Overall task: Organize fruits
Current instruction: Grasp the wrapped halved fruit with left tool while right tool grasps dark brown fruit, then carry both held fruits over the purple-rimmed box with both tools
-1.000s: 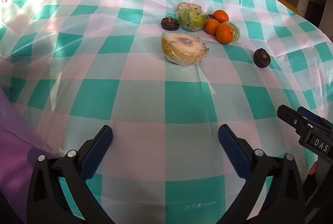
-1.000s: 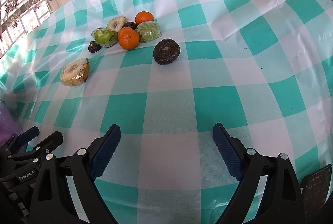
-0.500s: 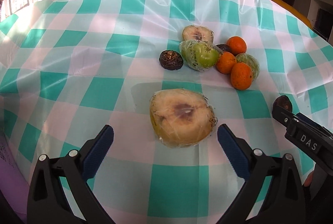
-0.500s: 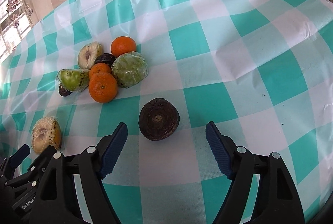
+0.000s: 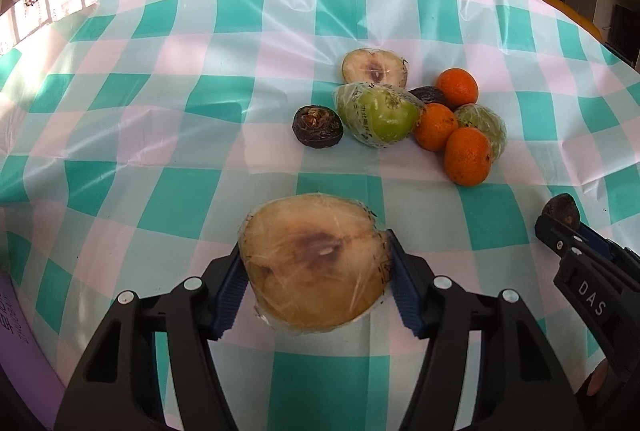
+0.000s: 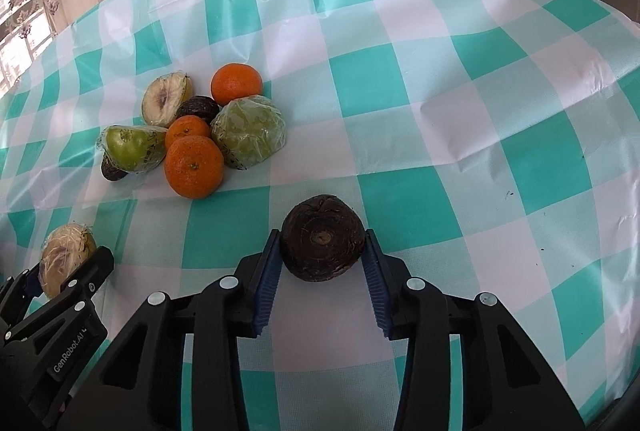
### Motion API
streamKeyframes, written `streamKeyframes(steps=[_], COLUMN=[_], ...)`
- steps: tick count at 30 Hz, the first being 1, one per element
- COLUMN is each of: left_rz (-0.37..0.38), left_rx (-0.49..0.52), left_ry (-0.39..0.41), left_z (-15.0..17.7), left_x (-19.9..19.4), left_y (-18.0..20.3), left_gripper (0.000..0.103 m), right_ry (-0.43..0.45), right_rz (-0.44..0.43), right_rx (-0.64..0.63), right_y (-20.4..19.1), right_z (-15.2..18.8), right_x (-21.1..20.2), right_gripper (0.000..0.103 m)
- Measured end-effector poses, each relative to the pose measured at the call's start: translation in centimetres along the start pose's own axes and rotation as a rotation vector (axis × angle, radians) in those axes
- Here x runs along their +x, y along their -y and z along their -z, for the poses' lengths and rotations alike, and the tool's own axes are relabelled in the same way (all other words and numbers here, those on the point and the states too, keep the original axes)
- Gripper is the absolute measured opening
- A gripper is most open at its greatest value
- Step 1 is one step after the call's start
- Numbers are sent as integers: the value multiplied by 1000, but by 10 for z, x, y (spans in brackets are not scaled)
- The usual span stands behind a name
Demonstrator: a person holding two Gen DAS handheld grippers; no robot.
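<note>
The left claw (image 5: pixel 314 281) was closed on the wrapped fruit half (image 5: pixel 314 259), its cut face up and long axis lying across the jaws from 9 to 3 o'clock. The right claw (image 6: pixel 320 265) gripped the dark round fruit (image 6: pixel 322 237), seated squarely between both pads. Judged from the right wrist view, the fruit cluster (image 6: pixel 196 139) lay at 11 o'clock on the tabletop (image 6: pixel 440 119), well apart, so each load would travel forward and left.
</note>
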State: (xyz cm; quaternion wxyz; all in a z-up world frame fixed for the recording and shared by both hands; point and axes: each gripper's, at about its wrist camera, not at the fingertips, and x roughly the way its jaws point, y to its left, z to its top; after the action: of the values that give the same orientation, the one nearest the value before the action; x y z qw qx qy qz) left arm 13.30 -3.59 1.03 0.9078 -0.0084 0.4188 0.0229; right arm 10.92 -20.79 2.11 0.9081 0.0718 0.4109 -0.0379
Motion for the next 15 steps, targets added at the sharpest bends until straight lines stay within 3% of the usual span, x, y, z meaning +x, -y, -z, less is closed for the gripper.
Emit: streamKeyframes(steps=[15], left_rz=[46], left_rx=[-41], left_ry=[24], left_z=[14], left_x=[-18], left_y=[-7], left_gripper=[63], right_ry=[27], right_rz=[-119], right_rx=[49], right_y=[8], right_z=[3], right_x=[-8], right_gripper=[40])
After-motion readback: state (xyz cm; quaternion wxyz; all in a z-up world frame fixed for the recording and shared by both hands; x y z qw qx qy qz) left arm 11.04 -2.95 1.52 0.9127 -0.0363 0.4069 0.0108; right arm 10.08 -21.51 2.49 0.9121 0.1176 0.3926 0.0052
